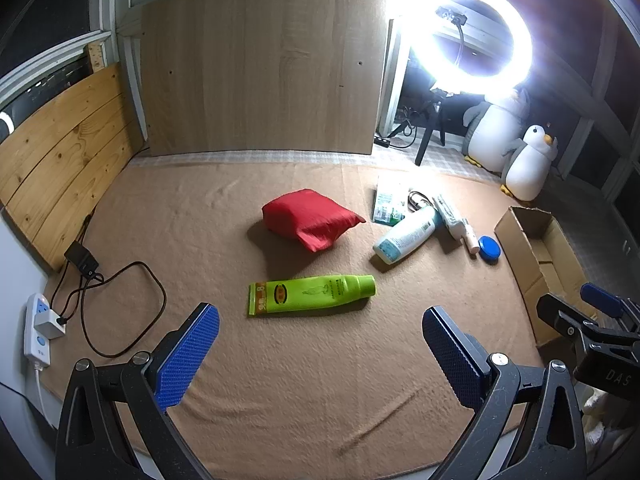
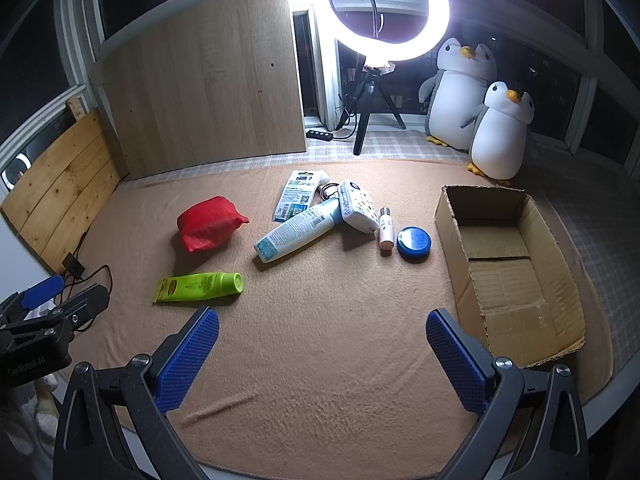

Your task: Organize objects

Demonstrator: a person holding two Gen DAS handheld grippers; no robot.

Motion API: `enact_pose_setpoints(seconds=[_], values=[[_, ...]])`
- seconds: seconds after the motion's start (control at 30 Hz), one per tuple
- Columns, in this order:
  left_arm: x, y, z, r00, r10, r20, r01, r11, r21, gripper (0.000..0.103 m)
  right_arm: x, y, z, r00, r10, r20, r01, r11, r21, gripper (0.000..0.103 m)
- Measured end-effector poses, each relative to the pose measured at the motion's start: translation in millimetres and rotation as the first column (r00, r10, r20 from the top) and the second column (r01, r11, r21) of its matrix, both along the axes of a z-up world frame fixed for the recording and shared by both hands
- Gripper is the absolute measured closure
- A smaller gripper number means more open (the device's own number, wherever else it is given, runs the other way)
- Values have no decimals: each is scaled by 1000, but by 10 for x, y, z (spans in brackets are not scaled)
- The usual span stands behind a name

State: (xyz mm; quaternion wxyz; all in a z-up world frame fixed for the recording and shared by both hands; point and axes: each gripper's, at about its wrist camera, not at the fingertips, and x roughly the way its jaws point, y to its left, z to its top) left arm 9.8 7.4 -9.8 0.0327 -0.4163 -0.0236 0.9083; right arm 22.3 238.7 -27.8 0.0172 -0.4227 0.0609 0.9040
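Observation:
Loose objects lie on a tan blanket: a green tube (image 1: 316, 294) (image 2: 200, 287), a red pouch (image 1: 310, 218) (image 2: 210, 223), a white bottle (image 1: 406, 236) (image 2: 298, 230), a white packet (image 2: 357, 207), a small pink-capped bottle (image 2: 385, 228), a blue round tin (image 1: 489, 248) (image 2: 414, 243) and a card pack (image 2: 298, 194). An open cardboard box (image 2: 508, 264) (image 1: 536, 256) stands on the right. My left gripper (image 1: 320, 356) is open and empty, just short of the green tube. My right gripper (image 2: 322, 356) is open and empty, left of the box.
A lit ring light (image 2: 380, 8) on a tripod and two penguin plush toys (image 2: 480, 112) stand at the back. A power strip (image 1: 38, 328) with a black cable (image 1: 120, 312) lies at the left. Wooden boards (image 1: 260, 68) line the back and left walls.

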Motion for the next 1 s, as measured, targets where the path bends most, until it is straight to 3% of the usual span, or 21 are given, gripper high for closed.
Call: enact_pose_setpoints(seconds=[1.0], values=[[-148, 44, -38, 1000, -1, 10, 1, 1000, -4, 0, -23, 11, -14, 1000, -7, 9, 7, 1000, -6, 1]])
